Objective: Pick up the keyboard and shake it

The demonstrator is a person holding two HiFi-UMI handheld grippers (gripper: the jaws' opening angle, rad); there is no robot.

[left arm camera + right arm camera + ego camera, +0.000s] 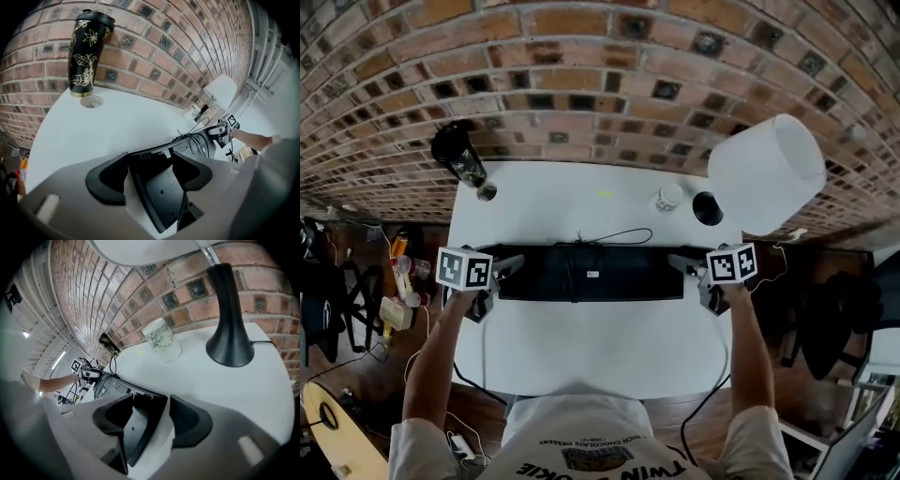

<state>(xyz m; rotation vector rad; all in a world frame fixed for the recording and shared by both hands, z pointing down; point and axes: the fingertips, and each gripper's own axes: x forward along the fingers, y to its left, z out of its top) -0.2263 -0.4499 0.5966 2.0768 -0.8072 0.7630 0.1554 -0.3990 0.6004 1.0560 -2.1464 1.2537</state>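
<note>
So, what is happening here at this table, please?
A person holds one pair of tongs in each hand at a white table. The left tongs and the right tongs stand at the two ends of a black keyboard. Both are open, with a keyboard end between the jaws, not clamped. The keyboard rests on the table.

The keyboard [586, 272] lies on the table [581, 347], one end between each gripper's jaws. A tumbler [459, 155] stands beyond the left gripper [508, 267]; a cup [668, 198] and lamp [766, 173] beyond the right gripper [682, 265].
</note>
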